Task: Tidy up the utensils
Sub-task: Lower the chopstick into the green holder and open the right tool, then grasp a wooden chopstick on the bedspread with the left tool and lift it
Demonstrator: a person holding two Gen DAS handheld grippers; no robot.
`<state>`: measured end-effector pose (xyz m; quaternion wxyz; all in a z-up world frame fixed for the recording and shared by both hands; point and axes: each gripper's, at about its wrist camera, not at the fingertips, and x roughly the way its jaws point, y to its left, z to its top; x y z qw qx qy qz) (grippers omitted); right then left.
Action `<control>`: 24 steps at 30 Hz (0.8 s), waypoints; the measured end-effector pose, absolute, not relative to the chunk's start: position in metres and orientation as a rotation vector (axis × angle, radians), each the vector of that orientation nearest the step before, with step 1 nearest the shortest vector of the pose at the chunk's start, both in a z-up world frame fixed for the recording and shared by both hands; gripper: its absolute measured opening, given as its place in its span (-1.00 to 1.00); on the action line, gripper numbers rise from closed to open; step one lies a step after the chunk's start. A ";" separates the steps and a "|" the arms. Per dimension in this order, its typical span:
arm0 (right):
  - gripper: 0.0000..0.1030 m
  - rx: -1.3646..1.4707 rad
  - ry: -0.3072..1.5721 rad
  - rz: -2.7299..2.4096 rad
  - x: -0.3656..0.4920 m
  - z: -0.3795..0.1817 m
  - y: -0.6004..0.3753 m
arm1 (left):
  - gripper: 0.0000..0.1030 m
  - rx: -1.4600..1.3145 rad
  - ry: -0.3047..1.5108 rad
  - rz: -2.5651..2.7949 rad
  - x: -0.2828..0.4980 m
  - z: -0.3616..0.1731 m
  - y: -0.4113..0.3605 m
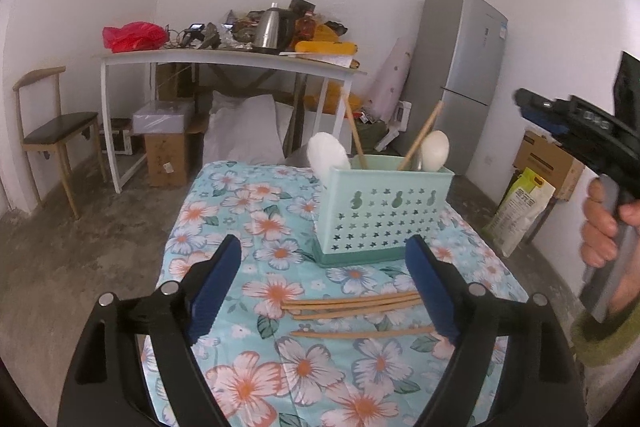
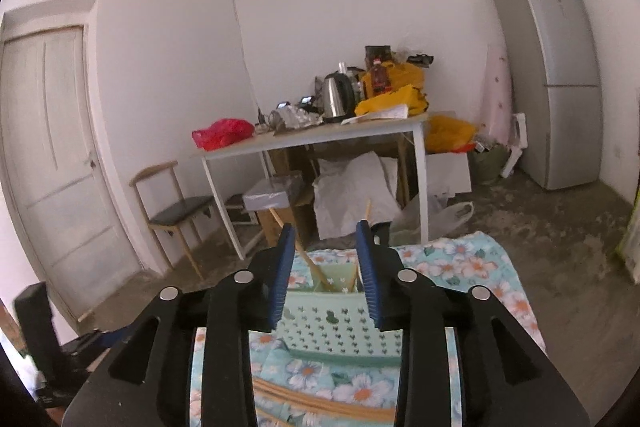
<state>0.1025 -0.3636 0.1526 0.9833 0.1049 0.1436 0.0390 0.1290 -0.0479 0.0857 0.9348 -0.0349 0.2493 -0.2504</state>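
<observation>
Chopsticks first, since that's what we're sorting: four loose wooden ones lie flat on the floral tablecloth, roughly crosswise in front of us, three bunched together and one a bit nearer on its own. Our left gripper hangs low over them with its blue pads spread wide, nothing pinched between them; the sticks sit in the gap below, their right ends running under the right finger, and we can't tell if anything touches.

Just past the sticks stands the mint green utensil holder with star and gourd cutouts. It already holds two chopsticks leaning outward, plus two white spoon-like things, one tilted over the left rim.

Our right gripper is up above the holder, pads partly apart with nothing clamped; through the gap we see the holder's open top and the upright sticks. In the left view it's off to the right, held by a hand in a green sleeve.

Further back there's a white table piled with a steel kettle, a red bag and yellow bags, a wooden chair on the left, and a grey fridge against the far wall.
</observation>
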 end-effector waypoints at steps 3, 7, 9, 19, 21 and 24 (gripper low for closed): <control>-0.18 0.237 0.307 0.054 0.083 0.143 -0.370 | 0.59 -0.058 0.509 -0.525 0.125 0.084 -0.053; -0.06 0.277 0.438 0.002 0.071 0.106 -0.380 | 0.59 -0.024 0.525 -0.540 0.124 0.078 -0.061; -0.06 0.300 0.534 -0.038 0.067 0.080 -0.383 | 0.59 0.021 0.540 -0.548 0.124 0.070 -0.070; -0.06 0.469 0.844 -0.151 0.047 -0.016 -0.406 | 0.51 0.252 0.719 -0.795 0.123 0.012 -0.148; -0.06 0.494 0.854 -0.159 0.041 -0.021 -0.413 | 0.38 0.328 0.718 -0.843 0.120 0.007 -0.167; -0.05 0.536 0.851 -0.160 0.038 -0.024 -0.422 | 0.21 0.432 0.712 -0.915 0.116 0.000 -0.193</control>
